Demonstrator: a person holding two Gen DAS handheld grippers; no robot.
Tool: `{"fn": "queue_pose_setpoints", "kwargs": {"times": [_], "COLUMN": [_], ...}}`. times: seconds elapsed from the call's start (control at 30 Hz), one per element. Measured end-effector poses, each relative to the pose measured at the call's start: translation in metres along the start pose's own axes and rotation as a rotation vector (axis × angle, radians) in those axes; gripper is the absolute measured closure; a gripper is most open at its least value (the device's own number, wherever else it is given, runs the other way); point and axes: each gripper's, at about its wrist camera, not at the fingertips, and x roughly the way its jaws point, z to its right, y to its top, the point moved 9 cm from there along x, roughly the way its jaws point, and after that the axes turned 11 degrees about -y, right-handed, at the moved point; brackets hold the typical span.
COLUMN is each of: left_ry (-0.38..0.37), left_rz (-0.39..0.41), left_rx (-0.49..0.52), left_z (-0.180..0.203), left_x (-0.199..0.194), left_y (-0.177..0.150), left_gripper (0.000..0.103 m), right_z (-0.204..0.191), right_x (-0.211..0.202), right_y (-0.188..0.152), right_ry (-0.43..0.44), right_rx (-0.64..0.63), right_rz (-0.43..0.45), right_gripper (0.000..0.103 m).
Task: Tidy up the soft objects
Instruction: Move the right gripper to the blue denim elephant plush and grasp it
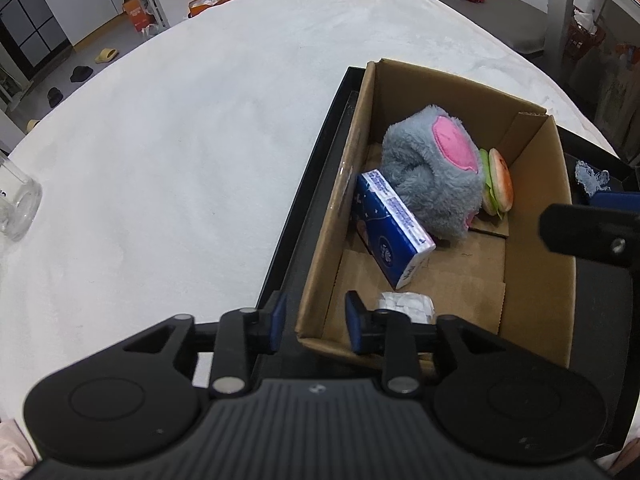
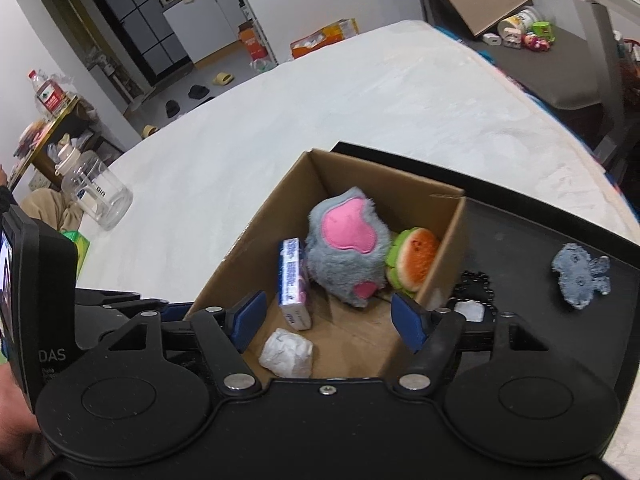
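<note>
Sorting soft items into a cardboard box [image 2: 256, 236] that stood on a black tray [image 2: 520, 220] on a white-covered worktop [image 1: 160, 160]. The box already held a grey-and-pink plush toy [image 2: 344, 248], a plush burger [image 2: 414, 260], a blue tissue pack [image 2: 294, 280] and a crumpled white wad [image 2: 286, 352]. The left gripper [image 1: 316, 320] hung over the box's near corner, its jaws released with nothing between them and the wad just beyond the right-hand pad. The right gripper [image 2: 334, 320] hovered above the box, jaws wide and empty. A small blue-grey plush piece [image 2: 580, 276] remained outside the box, on the tray to the right and beyond the right jaws, long axis roughly across the view; the right hand appeared the nearer for the probable next pick
</note>
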Motion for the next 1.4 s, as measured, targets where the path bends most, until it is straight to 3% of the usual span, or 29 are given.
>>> {"fn": "queue_pose_setpoints", "kwargs": {"times": [0.2, 0.7, 0.9, 1.03, 1.4], "left_ry": [0.016, 0.057, 0.073, 0.083, 0.121], "left_rz": [0.006, -0.025, -0.033, -0.038, -0.049], "left_rx": [0.015, 0.046, 0.069, 0.112, 0.132], "left_z": [0.006, 0.021, 0.029, 0.039, 0.047], "left_x": [-0.002, 0.002, 0.004, 0.006, 0.014], "left_y": [0.001, 0.003, 0.005, 0.008, 0.018], "left_gripper": [0.054, 0.051, 0.032, 0.026, 0.022], "right_z": [0.023, 0.086, 0.114, 0.134, 0.184], "right_x": [-0.008, -0.015, -0.017, -0.016, 0.003], "right_y": [0.001, 0.003, 0.007, 0.005, -0.009], "right_ry": [-0.015, -0.04, -0.07, -0.117, -0.194], "right_rx": [0.041, 0.173, 0.198, 0.209, 0.324], "right_rz": [0.04, 0.093, 0.127, 0.166, 0.128], "right_gripper": [0.024, 0.02, 0.019, 0.012, 0.012]}}
